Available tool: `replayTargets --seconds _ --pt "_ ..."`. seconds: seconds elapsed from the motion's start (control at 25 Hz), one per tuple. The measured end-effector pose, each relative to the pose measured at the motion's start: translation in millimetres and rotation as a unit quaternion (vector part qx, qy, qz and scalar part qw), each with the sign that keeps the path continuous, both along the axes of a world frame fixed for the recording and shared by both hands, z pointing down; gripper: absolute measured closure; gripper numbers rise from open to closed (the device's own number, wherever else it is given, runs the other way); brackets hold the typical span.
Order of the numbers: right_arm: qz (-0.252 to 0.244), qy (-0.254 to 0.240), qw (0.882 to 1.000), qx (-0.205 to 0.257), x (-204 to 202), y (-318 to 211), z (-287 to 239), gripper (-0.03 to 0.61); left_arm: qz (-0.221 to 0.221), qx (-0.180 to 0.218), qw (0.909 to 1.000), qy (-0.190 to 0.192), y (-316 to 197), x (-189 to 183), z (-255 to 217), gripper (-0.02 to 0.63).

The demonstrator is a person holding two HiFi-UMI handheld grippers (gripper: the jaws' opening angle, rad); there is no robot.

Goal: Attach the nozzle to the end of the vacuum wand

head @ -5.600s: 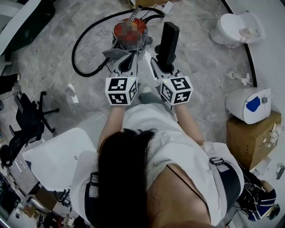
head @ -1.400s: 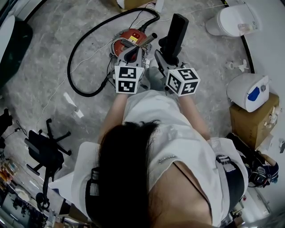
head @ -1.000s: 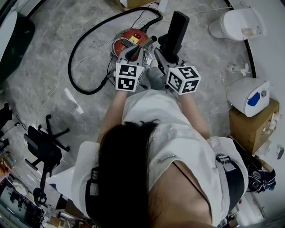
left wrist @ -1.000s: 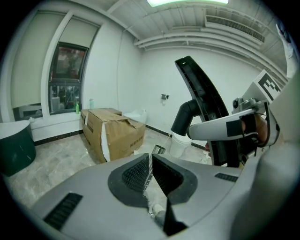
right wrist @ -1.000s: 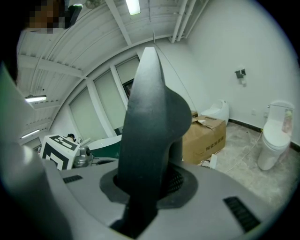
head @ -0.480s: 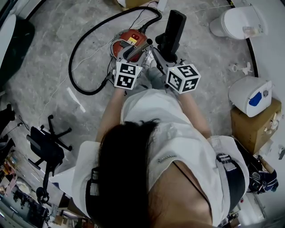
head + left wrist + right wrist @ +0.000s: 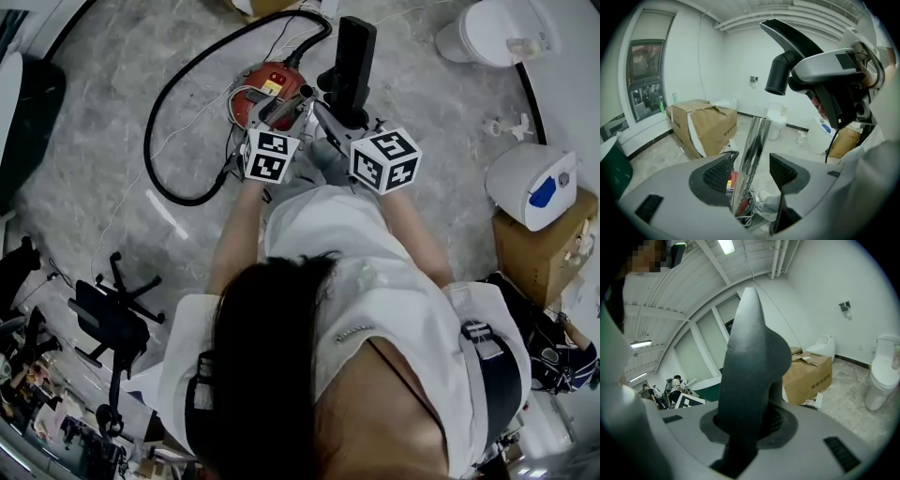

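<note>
Not attached yet: right gripper [image 7: 751,422] clamps the black plastic floor nozzle [image 7: 749,357] (neck seemingly just above the tube end). Left gripper [image 7: 751,172] jaws, just opened wide, loosely straddle the shiny metal wand tube [image 7: 753,150].

The lower end of the shiny chrome vacuum wand [image 7: 752,154] is hidden behind the grey body of the left hand-held gripper [image 7: 751,172], whose jaws have just been opening with the wand between them. The black plastic nozzle [image 7: 750,371] covers most of the pads of the right hand-held gripper [image 7: 743,425]. In the head view the left hand-held gripper overlaps the red canister vacuum [image 7: 270,81]. The white toilet [image 7: 483,28] and the brown cardboard box [image 7: 544,262] run off the picture's edge.
</note>
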State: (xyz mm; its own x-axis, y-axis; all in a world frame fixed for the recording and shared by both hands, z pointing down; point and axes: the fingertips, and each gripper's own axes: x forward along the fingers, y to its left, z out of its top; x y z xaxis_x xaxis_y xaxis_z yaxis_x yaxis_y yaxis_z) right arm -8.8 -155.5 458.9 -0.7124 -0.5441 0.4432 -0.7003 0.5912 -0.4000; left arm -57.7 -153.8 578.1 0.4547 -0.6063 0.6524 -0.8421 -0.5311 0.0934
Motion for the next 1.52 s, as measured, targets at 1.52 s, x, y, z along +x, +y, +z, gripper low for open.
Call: replayTargets --seconds 1.52 --pt "-0.06 -0.09 0.99 -0.087 7.9 -9.8 21.7 0.482 -0.013 -0.011 0.9998 -0.005 -23.0 19.8 53.6 0.433"
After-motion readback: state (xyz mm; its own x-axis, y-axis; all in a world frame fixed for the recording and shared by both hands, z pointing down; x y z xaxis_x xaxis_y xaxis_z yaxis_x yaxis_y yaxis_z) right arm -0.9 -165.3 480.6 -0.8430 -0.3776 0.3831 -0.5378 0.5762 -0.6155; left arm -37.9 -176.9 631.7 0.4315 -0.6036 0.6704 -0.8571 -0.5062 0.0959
